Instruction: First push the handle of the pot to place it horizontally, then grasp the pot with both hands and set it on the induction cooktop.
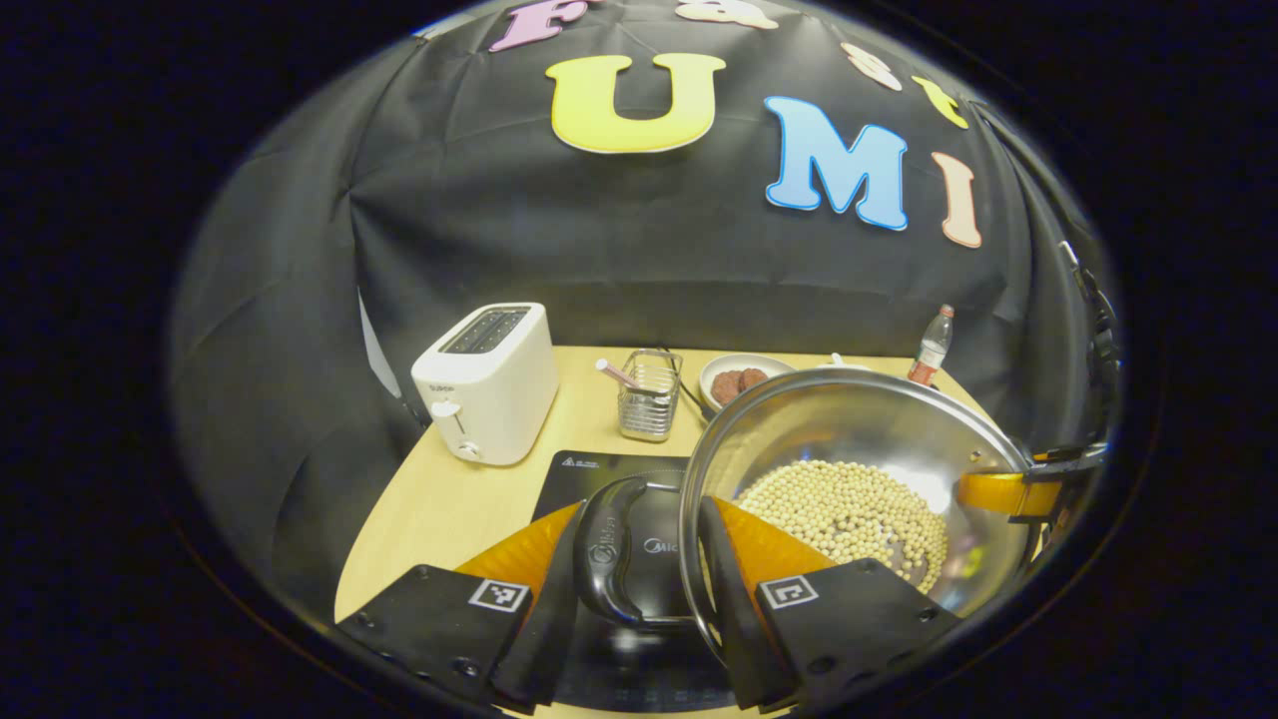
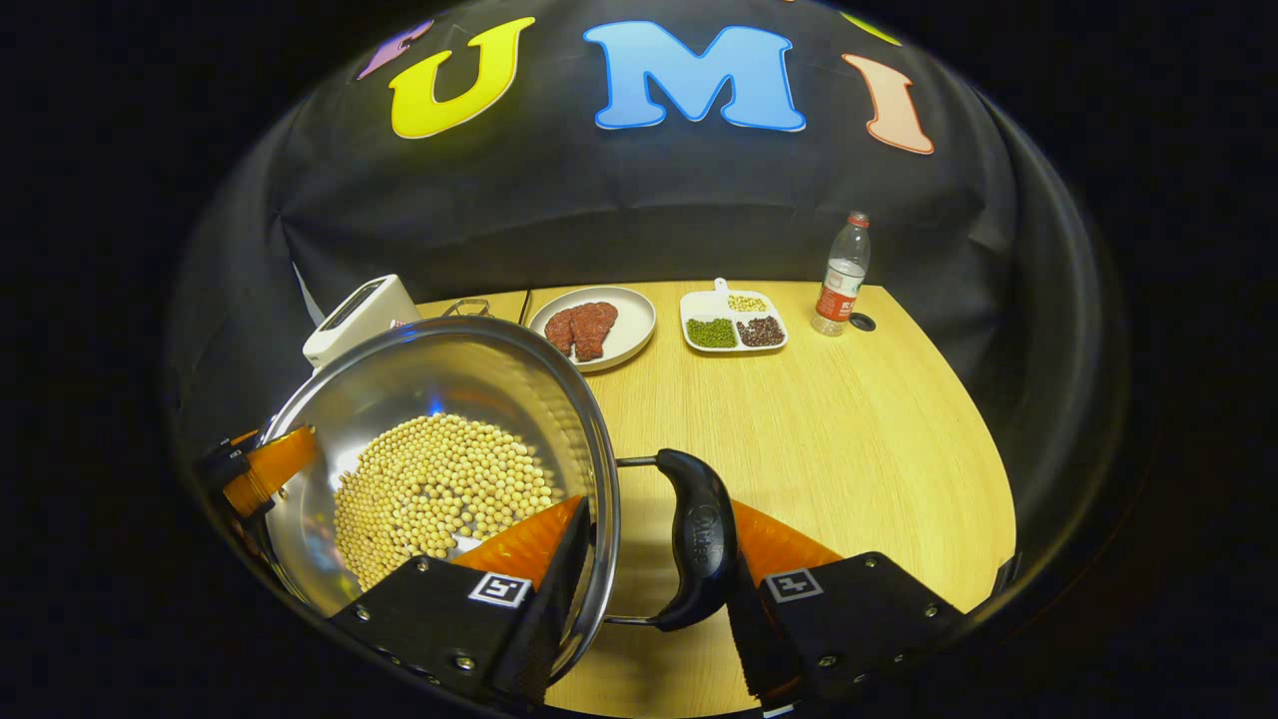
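A steel pot (image 1: 859, 439) holding pale soybeans (image 1: 849, 509) is gripped from both sides. My left gripper (image 1: 639, 589) is shut across its black side handle (image 1: 611, 549) and rim, one finger outside the handle, the other inside the wall. Under that handle lies the black induction cooktop (image 1: 599, 467). My right gripper (image 2: 649, 589) is shut the same way on the opposite handle (image 2: 704, 539) of the pot (image 2: 449, 389), above the wooden table (image 2: 849, 449). Whether the pot rests on the cooktop or hangs above it, I cannot tell.
A white toaster (image 1: 489, 384) and a wire basket (image 1: 649, 394) stand behind the cooktop. Farther back are a plate of meat (image 2: 594, 325), a divided dish of beans (image 2: 734, 322) and a water bottle (image 2: 841, 275). Bare tabletop lies right of the pot.
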### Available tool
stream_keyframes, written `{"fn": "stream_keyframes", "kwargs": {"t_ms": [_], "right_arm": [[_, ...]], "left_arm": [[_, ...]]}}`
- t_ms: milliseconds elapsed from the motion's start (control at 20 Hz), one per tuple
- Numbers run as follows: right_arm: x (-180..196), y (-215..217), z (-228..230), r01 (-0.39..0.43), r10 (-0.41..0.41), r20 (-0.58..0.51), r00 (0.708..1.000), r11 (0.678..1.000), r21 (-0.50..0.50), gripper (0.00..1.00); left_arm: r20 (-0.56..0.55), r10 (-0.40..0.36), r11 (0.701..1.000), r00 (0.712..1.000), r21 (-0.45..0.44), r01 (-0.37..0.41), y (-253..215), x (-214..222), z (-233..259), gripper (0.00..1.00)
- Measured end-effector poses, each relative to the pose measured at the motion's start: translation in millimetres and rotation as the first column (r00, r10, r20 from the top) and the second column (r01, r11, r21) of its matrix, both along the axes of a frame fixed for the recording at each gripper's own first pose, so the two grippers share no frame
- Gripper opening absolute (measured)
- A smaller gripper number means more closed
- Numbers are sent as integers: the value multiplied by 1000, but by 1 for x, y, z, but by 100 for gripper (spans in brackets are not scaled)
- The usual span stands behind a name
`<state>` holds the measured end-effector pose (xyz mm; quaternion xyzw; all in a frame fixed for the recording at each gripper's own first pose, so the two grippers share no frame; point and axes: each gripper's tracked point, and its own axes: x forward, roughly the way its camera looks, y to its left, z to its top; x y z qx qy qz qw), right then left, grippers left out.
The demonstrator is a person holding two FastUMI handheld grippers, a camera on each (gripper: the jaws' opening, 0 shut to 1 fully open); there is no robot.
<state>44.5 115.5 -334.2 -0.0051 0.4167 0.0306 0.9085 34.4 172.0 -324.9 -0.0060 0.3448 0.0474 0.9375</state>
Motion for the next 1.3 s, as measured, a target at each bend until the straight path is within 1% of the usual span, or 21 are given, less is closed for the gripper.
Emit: {"fn": "stream_keyframes", "kwargs": {"t_ms": [50,100,150,350,400,450,500,550,600,650,700,750,850,950,1200,1250,1300], "right_arm": [[0,5,-3,2,-2,-5,1000,1000,1,70],[1,10,-4,3,-3,-10,1000,1000,3,70],[1,15,-6,1,-1,-12,1000,1000,3,70],[5,38,-15,-22,22,-20,1000,1000,-3,70],[6,44,-18,-25,25,-26,999,1000,0,70],[7,49,-21,-27,27,-35,999,1000,4,65],[8,54,-24,-27,27,-41,999,1000,8,70],[8,59,-26,-25,26,-43,999,1000,11,71],[10,63,-28,-26,26,-46,999,1000,12,71],[11,67,-30,-24,25,-48,999,1000,12,71],[12,70,-32,-25,26,-54,998,1000,11,71],[14,73,-35,-24,25,-58,998,1000,10,71],[18,78,-39,-21,21,-64,998,1000,6,71],[23,84,-44,-21,22,-69,997,1000,7,71],[28,96,-61,-15,16,-93,995,1000,9,71],[28,97,-64,-11,12,-98,995,1000,10,71],[29,98,-66,-12,12,-101,995,1000,9,71]], "left_arm": [[0,4,1000,1000,-1,-4,4,0,1,69],[-2,4,1000,1000,4,-4,9,1,-1,66],[-2,6,1000,1000,5,-6,15,3,-3,69],[-9,11,1000,1000,1,-11,40,7,-10,69],[-10,6,1000,1000,7,-6,47,8,-11,66],[-10,2,1000,1000,12,-2,52,10,-13,66],[-11,-1,1000,1000,14,1,58,14,-14,66],[-10,-3,1000,1000,15,3,62,16,-15,66],[-11,-4,1000,1000,17,4,68,19,-16,69],[-12,-4,1000,1000,16,4,72,20,-18,66],[-14,-1,1000,1000,14,1,75,22,-20,66],[-18,0,1000,1000,12,0,80,23,-25,69],[-22,-3,1000,1000,8,3,86,26,-29,72],[-24,-3,1000,1000,3,3,93,32,-36,66],[-45,-5,1000,999,0,5,108,36,-53,66],[-46,-7,1000,999,2,7,109,37,-55,67],[-48,-8,1000,999,3,9,111,38,-57,72]]}}
